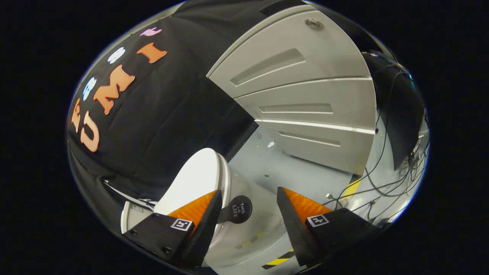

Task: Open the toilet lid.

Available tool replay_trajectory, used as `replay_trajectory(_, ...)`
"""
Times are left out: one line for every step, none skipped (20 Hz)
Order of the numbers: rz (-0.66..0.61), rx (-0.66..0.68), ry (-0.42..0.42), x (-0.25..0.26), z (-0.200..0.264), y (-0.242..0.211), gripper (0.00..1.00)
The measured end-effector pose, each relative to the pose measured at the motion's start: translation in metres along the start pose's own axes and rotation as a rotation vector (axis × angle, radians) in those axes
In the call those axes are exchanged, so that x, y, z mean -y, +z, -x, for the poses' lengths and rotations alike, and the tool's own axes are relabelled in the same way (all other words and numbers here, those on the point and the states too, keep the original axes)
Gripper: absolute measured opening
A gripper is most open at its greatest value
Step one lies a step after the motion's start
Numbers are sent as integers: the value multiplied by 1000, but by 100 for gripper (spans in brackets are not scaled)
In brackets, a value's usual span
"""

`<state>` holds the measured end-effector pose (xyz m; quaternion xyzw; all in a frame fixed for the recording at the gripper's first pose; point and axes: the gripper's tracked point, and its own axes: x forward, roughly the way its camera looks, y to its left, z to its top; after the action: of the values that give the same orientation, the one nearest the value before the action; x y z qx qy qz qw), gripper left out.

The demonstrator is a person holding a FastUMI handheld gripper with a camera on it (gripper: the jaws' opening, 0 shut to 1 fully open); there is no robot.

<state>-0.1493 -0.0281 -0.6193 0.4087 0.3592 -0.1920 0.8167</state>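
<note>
Between the spread, empty fingers point(248, 225), toilet lid's point(198, 179) dark tab point(238, 209), near one finger.

Gripper point(248, 225) at toilet lid point(195, 179), fingers spread.
Round black lift tab point(238, 209) sits between fingers, touching neither visibly; grey panelled door point(305, 103) and floor cables point(382, 183) beyond.

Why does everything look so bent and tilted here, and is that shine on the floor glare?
Gripper view: a fisheye lens bows the straight panels of the grey cabinet and tilts the scene; the floor shows soft sheen, not harsh glare; the white toilet lid is bright but keeps its outline; the gripper, fingers open, stays fairly sharp beside the black lid handle.
</note>
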Motion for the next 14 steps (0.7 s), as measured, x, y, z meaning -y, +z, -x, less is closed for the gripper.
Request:
replay_trajectory(-31,-11,9,2,-2,-3,87)
replay_trajectory(-65,-22,25,1,-4,-5,81)
replay_trajectory(-106,-30,50,-1,-7,-6,80)
replay_trajectory(-155,-39,78,-5,-7,-8,75)
replay_trajectory(-202,-45,102,-8,-9,-9,70)
replay_trajectory(-245,-50,124,-10,-11,-9,70)
replay_trajectory(-280,-61,133,-8,-12,-11,65)
replay_trajectory(-310,-73,148,-9,-13,-12,49)
replay_trajectory(-335,-89,161,-10,-12,-13,49)
replay_trajectory(-355,-101,187,-11,-14,-13,49)
replay_trajectory(-385,-106,187,-9,-13,-10,40)
replay_trajectory(-396,-120,199,-9,-10,-8,31)
replay_trajectory(-411,-126,200,-9,-12,-8,27)
replay_trajectory(-415,-137,197,-8,-9,-7,22)
